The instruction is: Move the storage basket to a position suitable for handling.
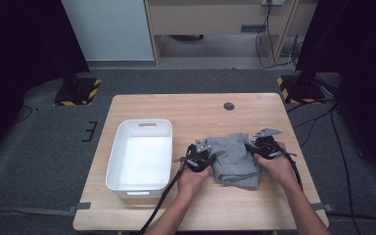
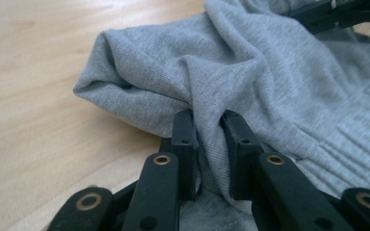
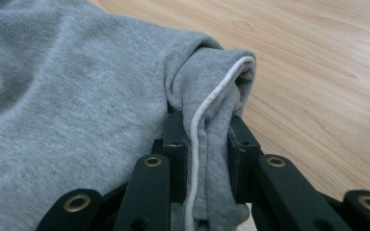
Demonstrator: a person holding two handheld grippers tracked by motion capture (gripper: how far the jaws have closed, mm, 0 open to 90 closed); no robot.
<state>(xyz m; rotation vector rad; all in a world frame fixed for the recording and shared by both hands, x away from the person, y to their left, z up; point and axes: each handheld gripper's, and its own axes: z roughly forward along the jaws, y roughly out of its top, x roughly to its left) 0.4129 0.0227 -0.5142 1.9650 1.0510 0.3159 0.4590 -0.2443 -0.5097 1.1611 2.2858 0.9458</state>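
You have a grey knit garment (image 1: 233,159) lying crumpled on the wooden table (image 1: 186,110), just right of the white bin (image 1: 139,154) and apart from it. It is soft jersey cloth, bunched into folds rather than spread flat. On the side nearest the bin, a fold of the cloth (image 2: 207,139) is gathered into a raised ridge. On the side away from the bin, the edge is rolled over on itself, and a thin white cord (image 3: 197,139) runs along that rolled fold. A ribbed band shows near the garment's lower part.
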